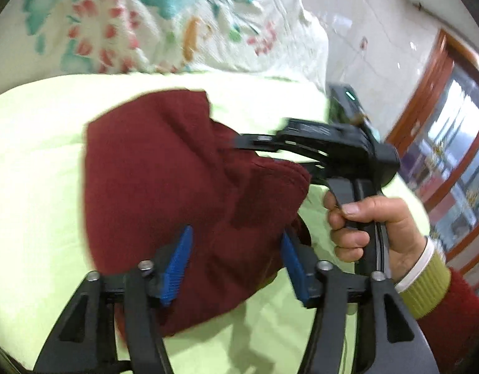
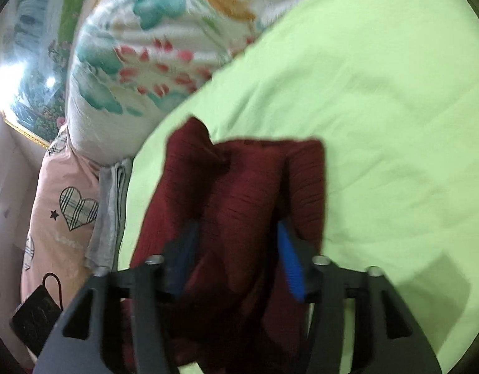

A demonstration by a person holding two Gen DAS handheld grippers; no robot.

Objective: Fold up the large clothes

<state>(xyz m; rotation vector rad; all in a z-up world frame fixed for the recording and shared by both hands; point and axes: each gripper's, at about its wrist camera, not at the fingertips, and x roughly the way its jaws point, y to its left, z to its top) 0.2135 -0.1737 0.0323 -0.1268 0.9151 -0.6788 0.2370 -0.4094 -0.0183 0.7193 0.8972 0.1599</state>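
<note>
The maroon garment point(image 1: 164, 187) lies bunched on the light green bed sheet point(image 1: 36, 162), just in front of the floral quilt point(image 1: 164, 21). The left tool point(image 1: 236, 261) has its blue pads spread wide with maroon cloth between them. The right tool point(image 2: 236, 258) likewise stands spread around a bunched fold, though whether either truly clamps it I cannot tell.

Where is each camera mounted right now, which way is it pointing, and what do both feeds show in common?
Left wrist: on the left hand-held gripper, looking across the red garment at the right hand gripping its tool.
Right wrist: on the right hand-held gripper, looking along the garment toward a floral quilt.
Shared: garment, green sheet, quilt.
</note>
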